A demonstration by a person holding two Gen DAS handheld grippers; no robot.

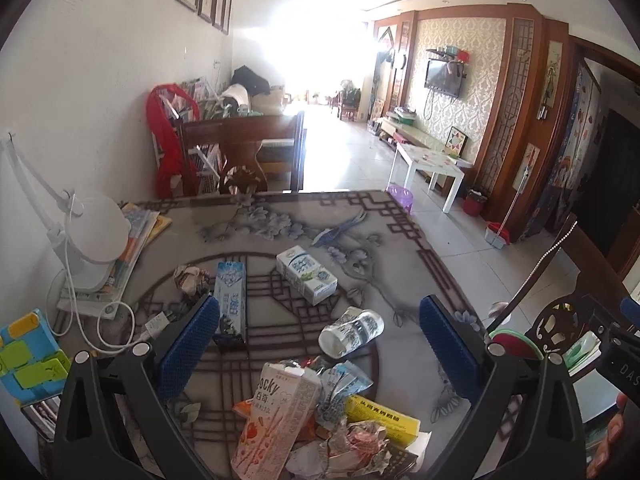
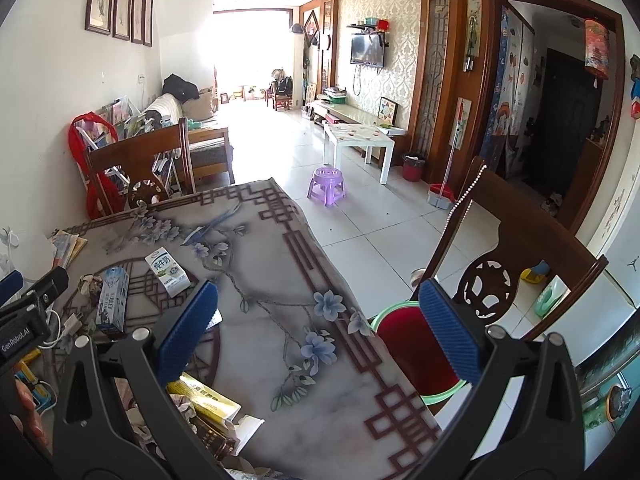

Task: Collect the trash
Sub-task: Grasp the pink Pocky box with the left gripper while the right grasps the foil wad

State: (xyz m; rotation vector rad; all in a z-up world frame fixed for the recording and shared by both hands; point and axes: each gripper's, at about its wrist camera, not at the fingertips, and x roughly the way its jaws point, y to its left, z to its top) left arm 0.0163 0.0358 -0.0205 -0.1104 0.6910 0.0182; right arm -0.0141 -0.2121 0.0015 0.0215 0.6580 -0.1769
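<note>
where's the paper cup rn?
Left wrist view: paper cup lies on its side mid-table, between the milk carton and the Pocky box. Not visible in the right view.

Left tongs [image 1: 320,330] gape wide, blue pads parted toward twelve o'clock, holding nothing. Right tongs [image 2: 320,324] gape equally wide and empty, level beside them at three o'clock.

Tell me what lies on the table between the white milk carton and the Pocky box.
In the left wrist view, a tipped-over paper cup lies between the white milk carton and the Pocky box, on the patterned tablecloth.
</note>
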